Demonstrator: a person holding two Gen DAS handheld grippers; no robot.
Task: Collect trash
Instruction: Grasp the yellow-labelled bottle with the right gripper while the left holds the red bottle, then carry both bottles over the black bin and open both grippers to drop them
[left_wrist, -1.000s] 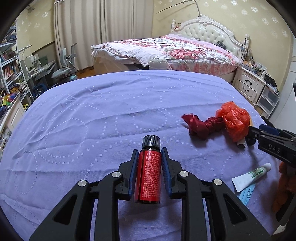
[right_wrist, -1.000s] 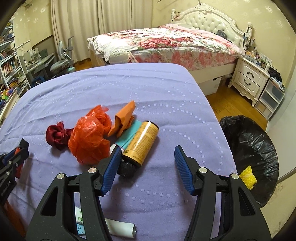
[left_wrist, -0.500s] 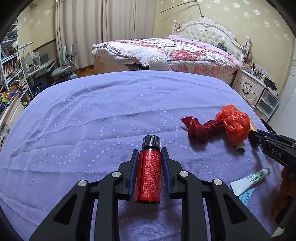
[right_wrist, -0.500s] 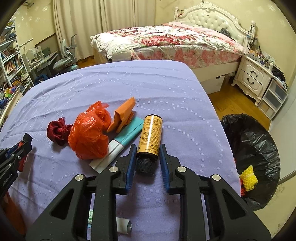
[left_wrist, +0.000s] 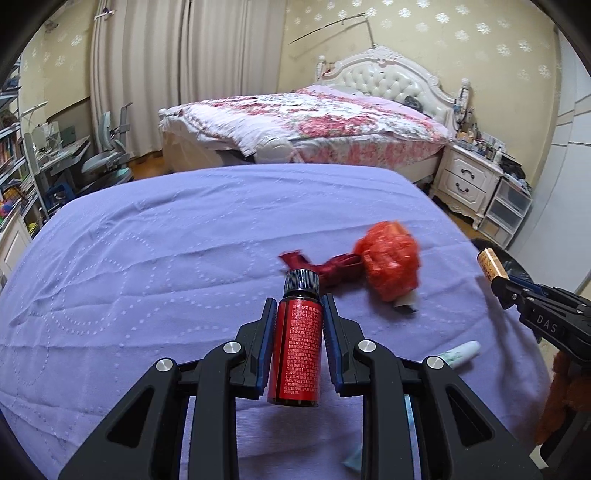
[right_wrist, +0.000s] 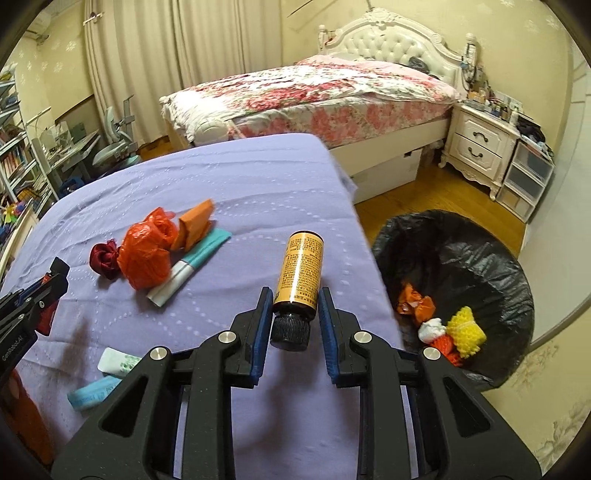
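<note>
My left gripper (left_wrist: 298, 314) is shut on a small red bottle (left_wrist: 298, 354) with a black cap, held above the purple cloth (left_wrist: 147, 266). My right gripper (right_wrist: 291, 306) is shut on a yellow-labelled bottle (right_wrist: 300, 269), gripped near its black cap and lifted off the cloth; it also shows at the right edge of the left wrist view as the right gripper (left_wrist: 517, 295). On the cloth lie a crumpled orange plastic bag (right_wrist: 146, 254), a dark red wrapper (right_wrist: 105, 258), an orange paper (right_wrist: 195, 223), a teal-and-white tube (right_wrist: 188, 267) and a white tube (right_wrist: 118, 362).
A bin lined with a black bag (right_wrist: 454, 295) stands on the wooden floor right of the table and holds orange, white and yellow scraps. Behind are a flower-covered bed (right_wrist: 314, 92), a white nightstand (right_wrist: 484, 147), and a desk with chair (left_wrist: 103, 162) at left.
My right gripper closed on the yellow-labelled bottle and lifted it off the cloth toward the right. The left gripper, still holding the red bottle, shifted right too.
</note>
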